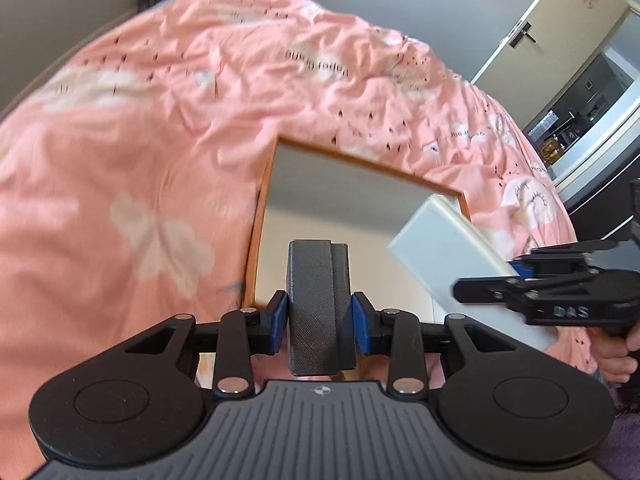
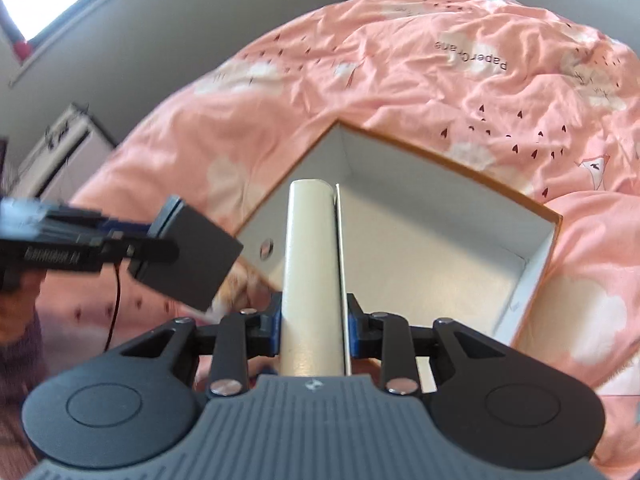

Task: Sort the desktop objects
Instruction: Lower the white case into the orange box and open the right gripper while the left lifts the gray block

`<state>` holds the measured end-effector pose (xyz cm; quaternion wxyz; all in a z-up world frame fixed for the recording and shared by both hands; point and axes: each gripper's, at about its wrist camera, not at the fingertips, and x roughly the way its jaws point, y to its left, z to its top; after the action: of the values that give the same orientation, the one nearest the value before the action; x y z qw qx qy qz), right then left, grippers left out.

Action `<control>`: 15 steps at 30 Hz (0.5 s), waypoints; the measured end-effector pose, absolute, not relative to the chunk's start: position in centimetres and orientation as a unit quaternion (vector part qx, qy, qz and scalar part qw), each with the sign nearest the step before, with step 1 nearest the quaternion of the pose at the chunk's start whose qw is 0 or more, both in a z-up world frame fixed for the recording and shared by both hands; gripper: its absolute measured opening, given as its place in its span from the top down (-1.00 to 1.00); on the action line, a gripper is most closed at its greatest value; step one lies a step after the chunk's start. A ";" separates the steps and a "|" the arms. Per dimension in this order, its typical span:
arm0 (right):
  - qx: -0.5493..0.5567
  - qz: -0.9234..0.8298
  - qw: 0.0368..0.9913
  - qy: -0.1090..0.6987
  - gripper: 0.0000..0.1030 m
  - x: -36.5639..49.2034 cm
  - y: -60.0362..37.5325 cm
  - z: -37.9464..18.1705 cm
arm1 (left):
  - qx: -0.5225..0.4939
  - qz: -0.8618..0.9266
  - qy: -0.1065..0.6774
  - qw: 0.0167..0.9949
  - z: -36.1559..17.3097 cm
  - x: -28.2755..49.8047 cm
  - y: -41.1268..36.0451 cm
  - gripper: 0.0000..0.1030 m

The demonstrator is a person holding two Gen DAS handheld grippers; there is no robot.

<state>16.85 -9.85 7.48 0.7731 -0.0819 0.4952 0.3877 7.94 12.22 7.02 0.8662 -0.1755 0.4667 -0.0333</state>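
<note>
Two grippers: both of yours are loaded.
Left gripper: your pads are clamped on a dark grey case, held above the near edge of the open box.
Right gripper: your pads are pinching a white box over that open box.
Surface: the open box lies on a pink bedspread.
</note>
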 end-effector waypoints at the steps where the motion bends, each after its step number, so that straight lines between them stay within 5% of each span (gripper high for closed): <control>1: -0.067 0.376 0.779 0.498 0.39 17.9 -9.3 6.9 | -0.164 -0.027 0.463 0.871 7.1 8.8 12.1 0.24; 15: 0.065 0.281 0.754 0.590 0.39 25.9 -2.7 -6.4 | -0.139 -0.011 0.487 0.862 4.3 14.9 12.6 0.24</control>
<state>25.93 -2.75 -6.40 0.7541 0.0648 0.5899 0.2813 14.89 12.62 4.26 0.8622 -0.1389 0.4870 -0.0112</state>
